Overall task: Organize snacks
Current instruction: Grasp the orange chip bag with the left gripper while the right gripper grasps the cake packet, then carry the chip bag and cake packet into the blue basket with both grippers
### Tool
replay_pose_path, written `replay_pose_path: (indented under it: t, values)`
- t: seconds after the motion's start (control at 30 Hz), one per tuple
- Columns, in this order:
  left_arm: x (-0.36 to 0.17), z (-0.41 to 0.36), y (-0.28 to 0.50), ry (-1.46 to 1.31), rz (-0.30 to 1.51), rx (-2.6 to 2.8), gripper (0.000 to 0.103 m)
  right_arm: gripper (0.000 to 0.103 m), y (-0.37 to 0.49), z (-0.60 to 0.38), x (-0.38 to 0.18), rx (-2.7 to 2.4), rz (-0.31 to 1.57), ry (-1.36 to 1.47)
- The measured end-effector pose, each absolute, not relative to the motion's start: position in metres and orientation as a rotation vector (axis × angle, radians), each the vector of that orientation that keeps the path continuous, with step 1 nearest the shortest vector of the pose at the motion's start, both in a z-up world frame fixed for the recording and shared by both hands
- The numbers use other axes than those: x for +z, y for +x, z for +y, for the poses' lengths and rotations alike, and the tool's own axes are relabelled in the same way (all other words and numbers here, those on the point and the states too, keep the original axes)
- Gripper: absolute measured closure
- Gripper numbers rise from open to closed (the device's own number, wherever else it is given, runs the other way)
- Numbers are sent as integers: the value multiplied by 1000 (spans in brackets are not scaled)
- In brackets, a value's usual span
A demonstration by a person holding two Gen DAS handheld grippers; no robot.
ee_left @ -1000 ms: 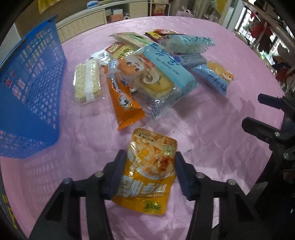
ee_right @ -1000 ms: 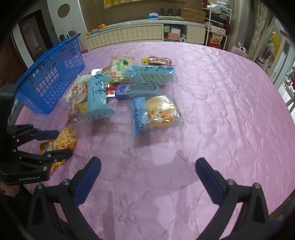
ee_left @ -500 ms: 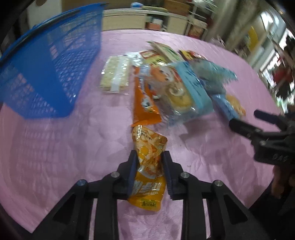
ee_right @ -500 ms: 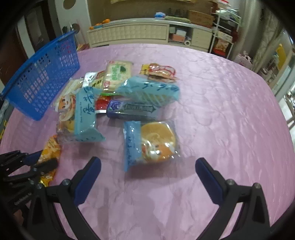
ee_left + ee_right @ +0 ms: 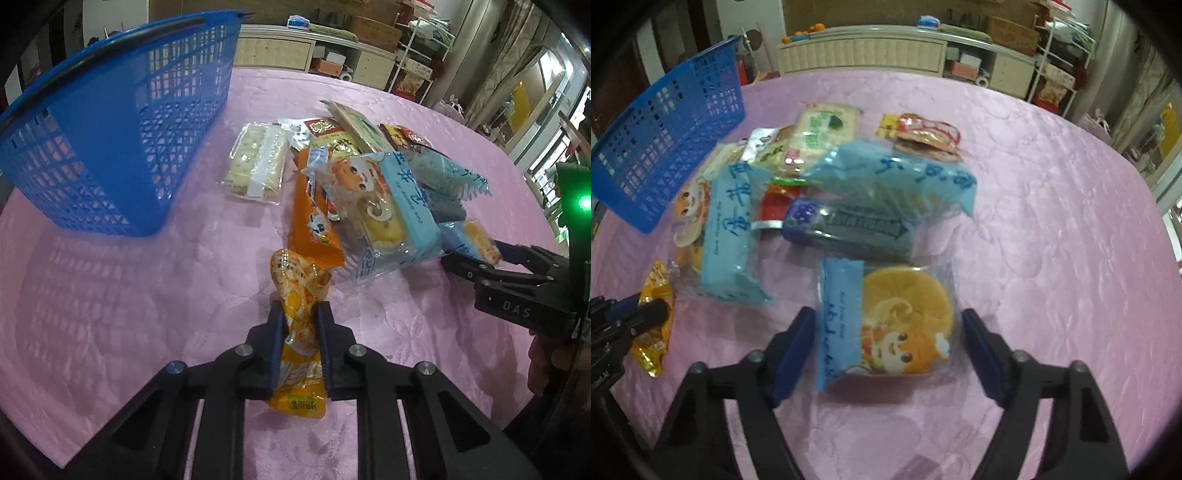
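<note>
My left gripper [image 5: 300, 314] is shut on a yellow-orange snack packet [image 5: 300, 291], crumpled between its fingers and lifted a little off the pink tablecloth; it also shows in the right wrist view [image 5: 655, 295]. The blue mesh basket [image 5: 110, 122] stands to the front left. My right gripper [image 5: 886, 325] is open, its fingers on either side of a clear-and-blue cake packet [image 5: 886, 321] that lies on the cloth. A pile of snack packets [image 5: 369, 177] lies beyond.
The pile holds a cracker pack [image 5: 258, 162], an orange stick packet [image 5: 314, 221], a large blue cake packet [image 5: 727, 229], a dark gum pack [image 5: 849, 225] and several others. The round table's edge [image 5: 1145, 184] curves at the right. Cabinets and shelves stand behind.
My left gripper closed on the yellow-orange packet and lifted it, turning towards the basket. My right gripper moved forward until its open fingers straddle the cake packet.
</note>
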State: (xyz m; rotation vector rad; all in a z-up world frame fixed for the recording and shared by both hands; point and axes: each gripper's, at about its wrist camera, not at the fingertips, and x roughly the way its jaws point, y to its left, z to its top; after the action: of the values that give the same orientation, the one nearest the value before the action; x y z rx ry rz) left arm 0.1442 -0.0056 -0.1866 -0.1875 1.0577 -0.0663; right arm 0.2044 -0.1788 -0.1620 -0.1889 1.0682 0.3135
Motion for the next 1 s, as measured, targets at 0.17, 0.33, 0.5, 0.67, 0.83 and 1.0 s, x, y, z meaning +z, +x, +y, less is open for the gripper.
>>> replay_pose_path:
  t: [0.17, 0.33, 0.5, 0.67, 0.83, 1.0]
  values:
    - [-179, 1, 136, -215, 1049, -66, 91, 39, 194, -175, -157, 339, 1057, -184]
    - [-159, 6, 113, -229, 1014, -61, 92, 40, 164, -171, -139, 356, 1027, -177]
    - [-141, 10, 96, -248, 981, -61, 92, 40, 137, -164, -119, 384, 994, -170]
    - [-109, 16, 84, -236, 923, -66, 92, 40, 113, -152, -91, 414, 943, -165]
    - [-77, 27, 79, -231, 865, -73, 92, 40, 106, -139, -58, 447, 887, -153]
    - [-48, 43, 79, -220, 812, -65, 92, 40, 103, -115, -23, 486, 823, -156]
